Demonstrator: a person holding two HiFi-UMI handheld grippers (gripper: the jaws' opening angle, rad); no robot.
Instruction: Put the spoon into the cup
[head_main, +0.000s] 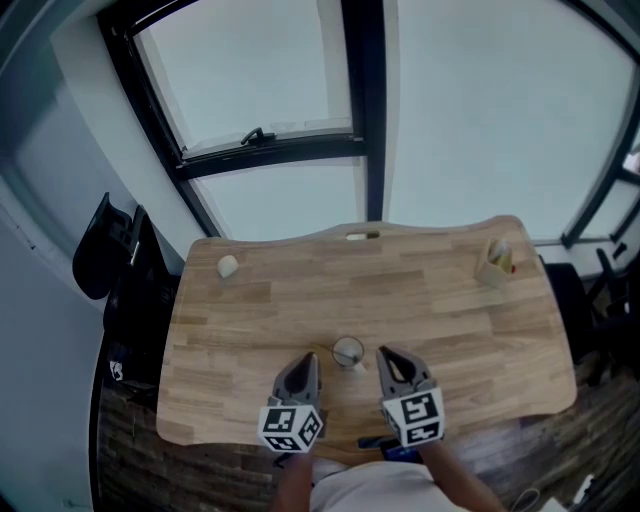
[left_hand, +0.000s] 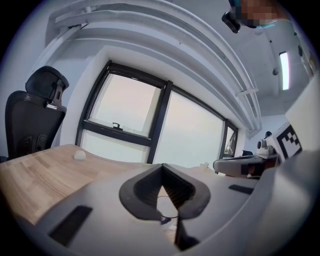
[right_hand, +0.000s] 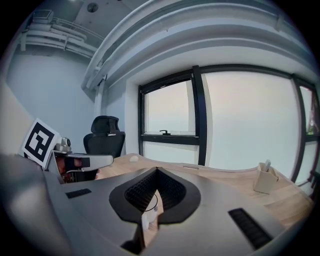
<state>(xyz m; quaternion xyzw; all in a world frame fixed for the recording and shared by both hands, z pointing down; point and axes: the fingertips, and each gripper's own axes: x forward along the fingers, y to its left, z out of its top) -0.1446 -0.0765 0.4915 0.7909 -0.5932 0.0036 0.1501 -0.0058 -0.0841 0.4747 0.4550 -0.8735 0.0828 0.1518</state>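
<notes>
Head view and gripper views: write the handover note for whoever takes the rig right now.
Left gripper: jaws together, holding nothing, near the front edge of the table.
Right gripper: same, beside it.
Cup: upright on the table between their tips, no spoon in it.
Spoon: not identifiable; the holder at the far right corner has items too small to tell.
Done: nothing. Left: find the spoon, grasp it, put it in the cup.

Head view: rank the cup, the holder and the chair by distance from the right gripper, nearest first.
1. Cup, just left of the right gripper.
2. Holder, far right corner.
3. Chair, far left, farthest.
</notes>
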